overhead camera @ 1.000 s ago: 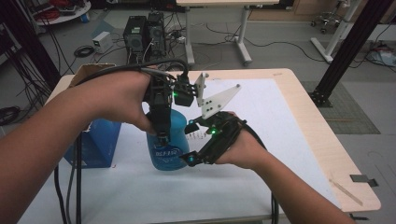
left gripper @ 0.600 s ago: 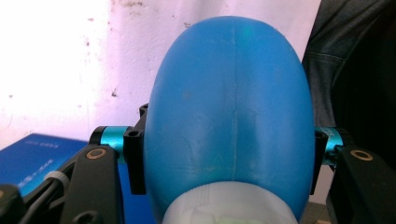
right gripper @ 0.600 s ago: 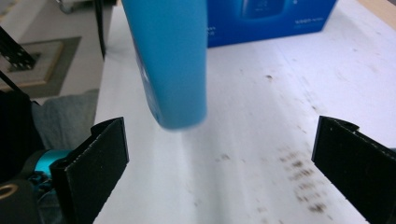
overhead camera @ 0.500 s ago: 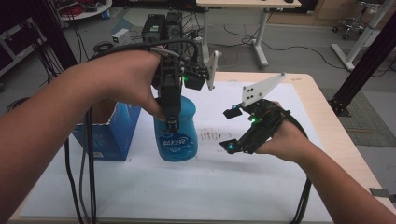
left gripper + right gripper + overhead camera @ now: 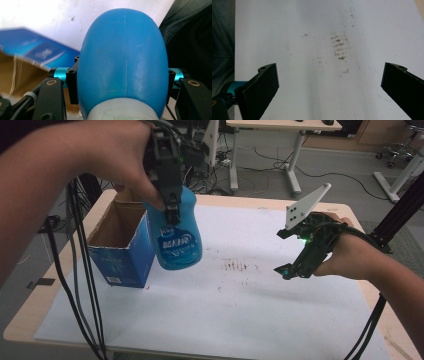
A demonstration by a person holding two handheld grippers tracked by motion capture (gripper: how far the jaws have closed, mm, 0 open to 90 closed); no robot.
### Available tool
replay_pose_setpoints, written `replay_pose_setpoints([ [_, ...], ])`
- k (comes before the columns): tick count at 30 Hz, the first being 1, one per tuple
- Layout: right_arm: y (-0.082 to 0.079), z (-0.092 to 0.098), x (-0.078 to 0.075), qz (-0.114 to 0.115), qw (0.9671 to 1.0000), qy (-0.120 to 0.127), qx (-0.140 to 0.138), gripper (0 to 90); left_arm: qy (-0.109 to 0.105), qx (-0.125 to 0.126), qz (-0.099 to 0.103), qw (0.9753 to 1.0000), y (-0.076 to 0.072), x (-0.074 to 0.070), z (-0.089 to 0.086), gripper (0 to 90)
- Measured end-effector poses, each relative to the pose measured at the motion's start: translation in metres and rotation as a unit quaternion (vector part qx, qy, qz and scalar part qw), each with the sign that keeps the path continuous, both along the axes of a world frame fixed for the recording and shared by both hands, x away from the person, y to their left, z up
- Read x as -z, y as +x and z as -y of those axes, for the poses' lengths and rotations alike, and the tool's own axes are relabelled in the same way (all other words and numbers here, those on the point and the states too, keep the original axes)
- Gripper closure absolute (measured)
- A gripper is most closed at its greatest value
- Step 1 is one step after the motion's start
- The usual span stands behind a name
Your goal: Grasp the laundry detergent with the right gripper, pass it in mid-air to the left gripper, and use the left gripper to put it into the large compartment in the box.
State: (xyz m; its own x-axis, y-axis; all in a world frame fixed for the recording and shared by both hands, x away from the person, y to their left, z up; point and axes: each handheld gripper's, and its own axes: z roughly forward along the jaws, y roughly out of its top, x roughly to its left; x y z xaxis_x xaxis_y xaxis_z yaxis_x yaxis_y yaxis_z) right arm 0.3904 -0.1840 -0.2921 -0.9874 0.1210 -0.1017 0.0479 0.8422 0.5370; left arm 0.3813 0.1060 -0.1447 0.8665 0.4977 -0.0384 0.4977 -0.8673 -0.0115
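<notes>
A blue plastic bottle [image 5: 179,240] with a printed label hangs in the air, held near its top by my left gripper [image 5: 169,195], which is shut on it. In the left gripper view the bottle [image 5: 122,62] bulges between the two jaws, its white neck at the bottom edge. It hangs just right of an open blue cardboard box [image 5: 120,247], whose brown inside shows [image 5: 17,75]. My right gripper [image 5: 295,255] is off to the right, low over the white sheet, open and holding nothing; its jaws stand wide apart in the right gripper view [image 5: 329,87].
A white sheet [image 5: 240,305] with brown smudges [image 5: 339,47] covers the wooden table [image 5: 360,220]. Black cables trail down the left side [image 5: 82,285]. Desk legs and more cables stand on the floor beyond the far edge.
My left gripper has lifted the bottle higher and carried it left toward the box. The right gripper let go of the bottle earlier and has drawn away to the right.
</notes>
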Motion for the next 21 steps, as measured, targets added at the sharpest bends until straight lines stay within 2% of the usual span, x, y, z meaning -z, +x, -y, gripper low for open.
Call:
replay_pose_setpoints([
  [3,0.001,0.002,0.0,0.005,0.9999,-0.013,-0.003,0.5,0.007,-0.034,-0.001,0.9994,0.006,-0.012,-0.016,38.5],
  [6,0.002,0.004,0.001,0.002,0.9998,-0.018,-0.002,0.5,0.006,-0.074,0.004,0.9972,0.011,-0.024,-0.035,38.5],
  [8,0.002,0.006,0.001,0.001,0.9998,-0.021,0.0,0.5,0.006,-0.1,0.009,0.9949,0.015,-0.031,-0.049,38.5],
  [11,0.003,0.008,0.001,0.003,0.9998,-0.019,0.0,0.5,0.009,-0.146,0.016,0.9892,0.019,-0.038,-0.07,38.5],
  [14,0.004,0.009,0.002,0.001,0.9998,-0.019,0.0,0.5,0.011,-0.194,0.02,0.9808,0.023,-0.042,-0.089,38.5],
  [16,0.004,0.008,0.003,-0.002,0.9997,-0.023,0.004,0.5,0.015,-0.224,0.019,0.9743,0.026,-0.042,-0.101,38.5],
  [18,0.004,0.007,0.003,-0.003,0.9997,-0.026,0.002,0.5,0.02,-0.253,0.017,0.9672,0.029,-0.041,-0.11,38.6],
  [21,0.003,0.006,0.004,-0.004,0.9996,-0.03,0.002,0.5,0.026,-0.298,0.019,0.9541,0.032,-0.039,-0.122,38.6],
])
